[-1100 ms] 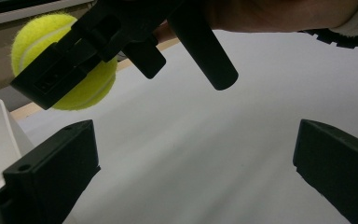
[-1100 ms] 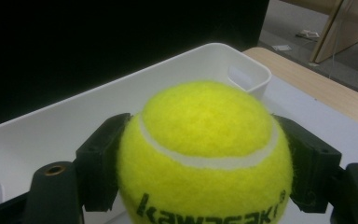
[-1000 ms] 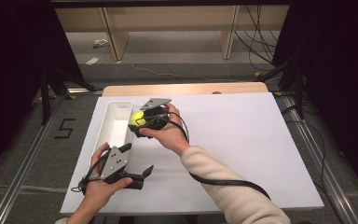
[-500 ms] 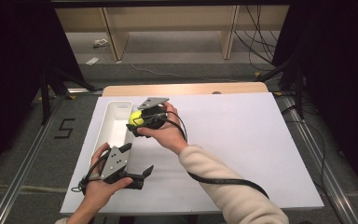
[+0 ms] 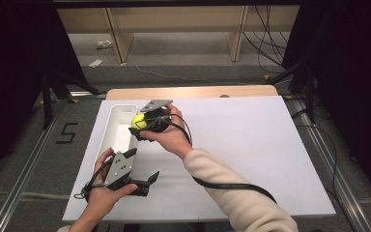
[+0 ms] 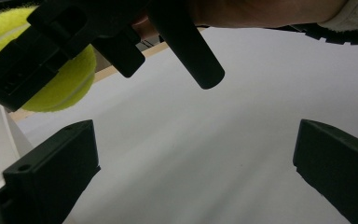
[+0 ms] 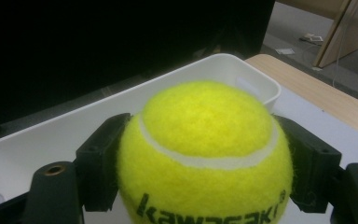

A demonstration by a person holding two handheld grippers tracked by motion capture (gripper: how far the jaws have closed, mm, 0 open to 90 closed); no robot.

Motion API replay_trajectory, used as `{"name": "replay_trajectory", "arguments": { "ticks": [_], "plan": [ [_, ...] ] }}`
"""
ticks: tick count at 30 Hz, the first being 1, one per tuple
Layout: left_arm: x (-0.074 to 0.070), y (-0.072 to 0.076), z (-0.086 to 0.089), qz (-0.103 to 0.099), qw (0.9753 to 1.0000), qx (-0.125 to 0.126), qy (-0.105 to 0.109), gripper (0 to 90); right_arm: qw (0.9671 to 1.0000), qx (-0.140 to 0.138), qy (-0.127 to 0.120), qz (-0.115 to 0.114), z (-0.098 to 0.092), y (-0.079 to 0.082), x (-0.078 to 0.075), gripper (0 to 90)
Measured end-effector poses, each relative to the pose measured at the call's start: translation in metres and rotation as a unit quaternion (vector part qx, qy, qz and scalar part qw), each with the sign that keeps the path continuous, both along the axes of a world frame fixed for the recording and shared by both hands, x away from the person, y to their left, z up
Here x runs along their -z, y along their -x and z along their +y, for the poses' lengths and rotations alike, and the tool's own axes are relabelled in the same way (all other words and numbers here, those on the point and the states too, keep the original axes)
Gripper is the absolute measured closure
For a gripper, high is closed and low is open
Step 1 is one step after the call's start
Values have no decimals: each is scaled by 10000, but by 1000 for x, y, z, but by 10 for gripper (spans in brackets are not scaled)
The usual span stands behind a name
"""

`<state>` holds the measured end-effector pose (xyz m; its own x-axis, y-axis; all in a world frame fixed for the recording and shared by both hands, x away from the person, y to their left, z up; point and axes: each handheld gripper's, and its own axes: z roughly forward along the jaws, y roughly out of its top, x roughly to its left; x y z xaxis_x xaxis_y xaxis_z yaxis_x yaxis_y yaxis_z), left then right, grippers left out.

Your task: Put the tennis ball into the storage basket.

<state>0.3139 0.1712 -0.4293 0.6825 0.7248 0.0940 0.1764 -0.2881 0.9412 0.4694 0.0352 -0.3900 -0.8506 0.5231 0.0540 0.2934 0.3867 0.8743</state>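
Note:
A yellow tennis ball [image 5: 138, 121] [image 7: 205, 154] [image 6: 56, 74] is clamped between the jaws of my right gripper [image 5: 141, 123], which hovers over the right rim of a long white bin [image 5: 117, 126]. In the right gripper view the bin [image 7: 65, 126] lies just behind and below the ball. My left gripper [image 5: 150, 178] rests low near the table's front left, jaws wide apart with nothing between them. The left gripper view looks up at the right gripper [image 6: 42, 60] and the ball from below.
A white sheet [image 5: 251, 150] covers the table, with a strip of bare wood [image 5: 193, 92] along the far edge. A black cable [image 5: 232, 186] trails from the right gripper under the sleeve. Dark stands and floor cables flank the table.
The right gripper has carried the ball slightly left and farther away, toward the bin. The left gripper has stayed where it was.

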Motion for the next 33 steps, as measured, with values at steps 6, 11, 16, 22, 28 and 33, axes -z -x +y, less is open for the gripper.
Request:
{"name": "replay_trajectory", "arguments": {
  "ticks": [6,11,16,22,28,33],
  "plan": [
    [0,0,0,-1,10000,2,0,0,10000,-28,13,3,3,-1,-1,263],
    [0,0,0,-3,10000,8,-2,0,10000,-48,9,-5,5,-1,-2,263],
    [0,0,0,-6,10000,10,-7,0,10000,-64,6,-14,7,-2,-3,263],
    [0,0,0,-6,10000,11,-11,0,10000,-68,-3,16,9,-3,-2,263],
    [0,0,-1,-8,10000,27,-13,0,10000,-69,5,42,11,-4,-2,263],
    [0,0,-1,-8,10000,26,-13,0,9999,-100,7,67,14,-4,-1,263]
  ]
}}
